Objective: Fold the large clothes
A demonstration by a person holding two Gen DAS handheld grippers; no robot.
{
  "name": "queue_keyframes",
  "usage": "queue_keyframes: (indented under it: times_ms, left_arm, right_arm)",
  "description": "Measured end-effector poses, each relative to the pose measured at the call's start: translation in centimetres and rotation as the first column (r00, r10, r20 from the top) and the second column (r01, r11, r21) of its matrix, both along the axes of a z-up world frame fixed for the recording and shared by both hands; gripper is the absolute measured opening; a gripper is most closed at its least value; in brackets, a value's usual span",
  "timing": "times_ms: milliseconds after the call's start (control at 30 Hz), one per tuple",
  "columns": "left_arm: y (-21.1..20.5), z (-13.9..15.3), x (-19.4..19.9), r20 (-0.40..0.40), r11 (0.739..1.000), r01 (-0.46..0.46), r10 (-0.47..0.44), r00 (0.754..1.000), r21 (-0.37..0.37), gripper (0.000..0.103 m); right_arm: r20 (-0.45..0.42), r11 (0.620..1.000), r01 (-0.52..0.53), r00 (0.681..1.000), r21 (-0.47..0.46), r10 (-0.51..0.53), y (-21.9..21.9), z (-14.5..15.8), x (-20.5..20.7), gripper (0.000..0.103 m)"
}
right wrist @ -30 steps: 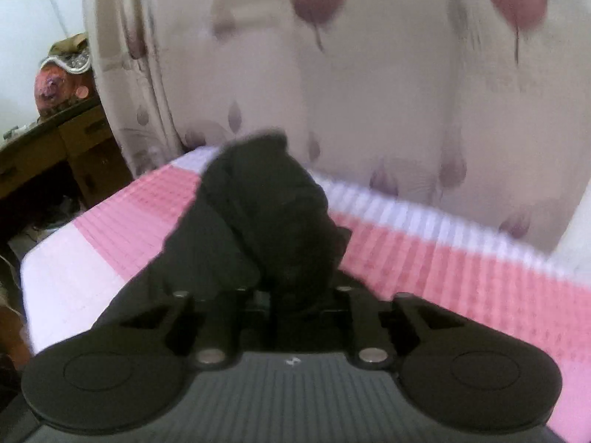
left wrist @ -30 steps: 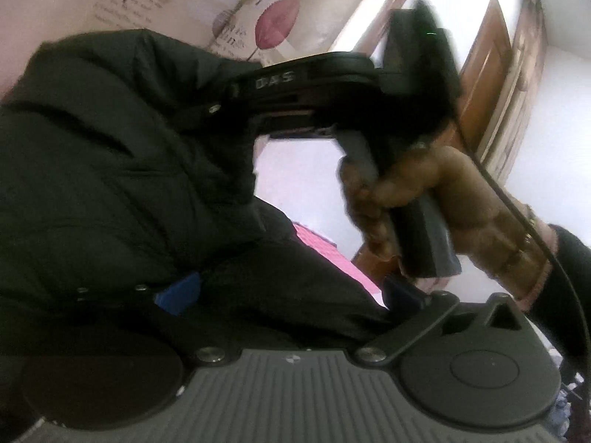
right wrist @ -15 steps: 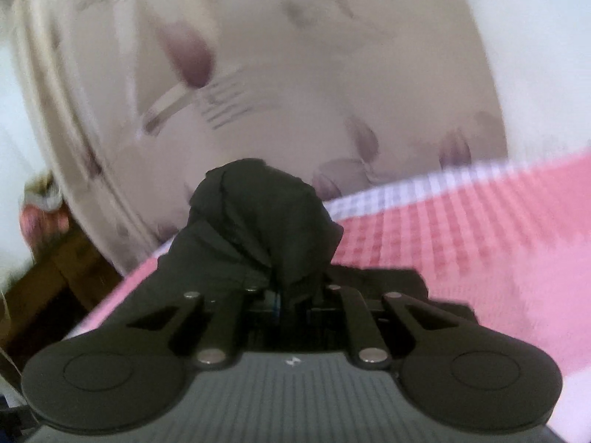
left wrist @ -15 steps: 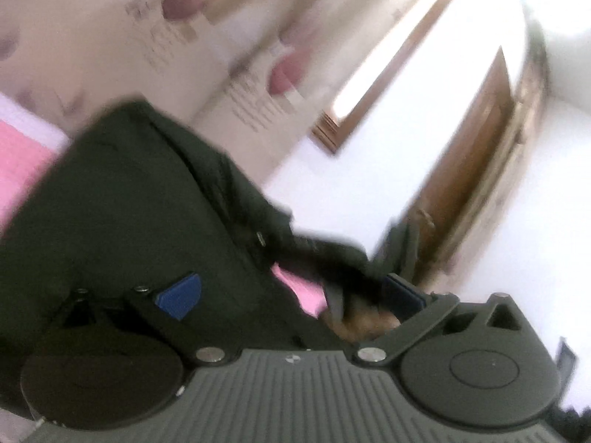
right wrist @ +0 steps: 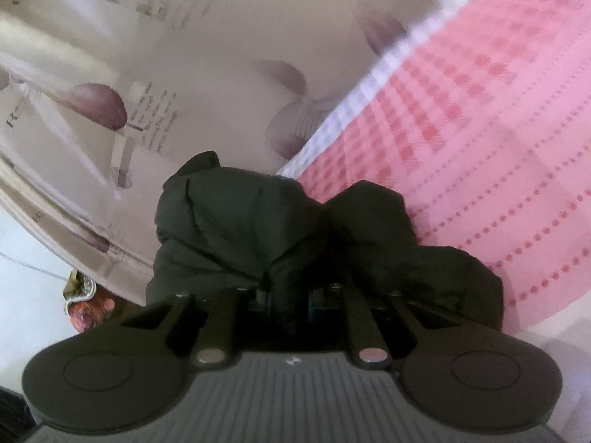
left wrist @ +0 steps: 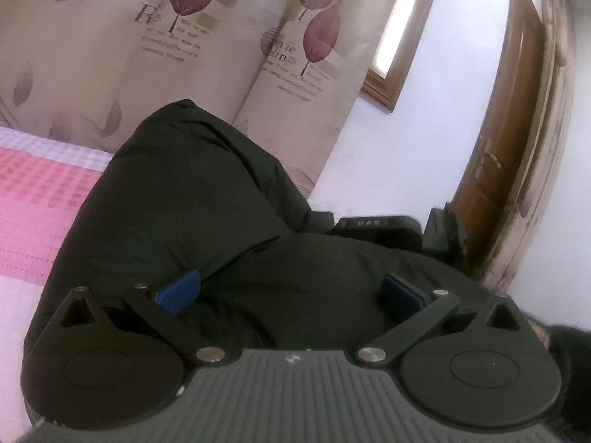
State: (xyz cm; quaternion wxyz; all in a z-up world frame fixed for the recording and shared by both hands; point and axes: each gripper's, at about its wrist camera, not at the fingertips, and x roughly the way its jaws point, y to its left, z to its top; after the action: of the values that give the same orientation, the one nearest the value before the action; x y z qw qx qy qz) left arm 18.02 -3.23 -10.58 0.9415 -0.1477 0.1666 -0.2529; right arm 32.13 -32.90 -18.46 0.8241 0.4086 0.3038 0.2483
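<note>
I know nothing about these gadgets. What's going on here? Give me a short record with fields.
Garment: black jacket, bunched, not yet folded
Surface: pink checked bedcover
Left tool: open, blue pads apart, fabric lying between them
Right tool: shut on a bunch of the jacket
Backdrop: leaf-print curtain
Also seen: wooden door, window
</note>
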Motion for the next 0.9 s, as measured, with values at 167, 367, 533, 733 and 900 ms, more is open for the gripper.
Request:
queue_keyframes:
  times_ms: [167, 367, 533, 733, 900]
  left_arm:
    - [-0.3, -0.1, -0.2, -0.002, 0.999, -0.002, 0.002, 1.000, 0.048, 0.103]
    - [-0.3, 0.0, -0.5, 0.009, 0.999, -0.009, 0.009, 1.000, 0.054, 0.103]
    - [-0.6, -0.2, -0.9, 0.025, 0.998, -0.026, 0.024, 0.999, 0.064, 0.103]
    - [-0.4, -0.4, -1.3, 0.046, 0.998, -0.023, 0.020, 0.999, 0.064, 0.103]
    - [0.7, -0.5, -1.2, 0.048, 0.999, -0.042, 0.041, 0.998, 0.006, 0.103]
  right_arm:
    - [0.071, 0.997, -0.017, 0.997, -0.081, 0.022, -0.8, 3.7, -1.4, 0.022]
    - [0.103, 0.975, 0.059, 0.994, -0.216, -0.037, -4.5, 8.9, -8.0, 0.094]
    - [-0.095, 0.973, -0.016, 0.996, -0.230, -0.006, -4.7, 6.3, -9.5, 0.094]
    - [-0.090, 0.982, -0.046, 0.996, -0.181, 0.030, -0.7, 5.4, -6.9, 0.094]
    - [0.039, 0.956, -0.132, 0.988, -0.261, 0.147, 5.0, 6.7, -5.0, 0.052]
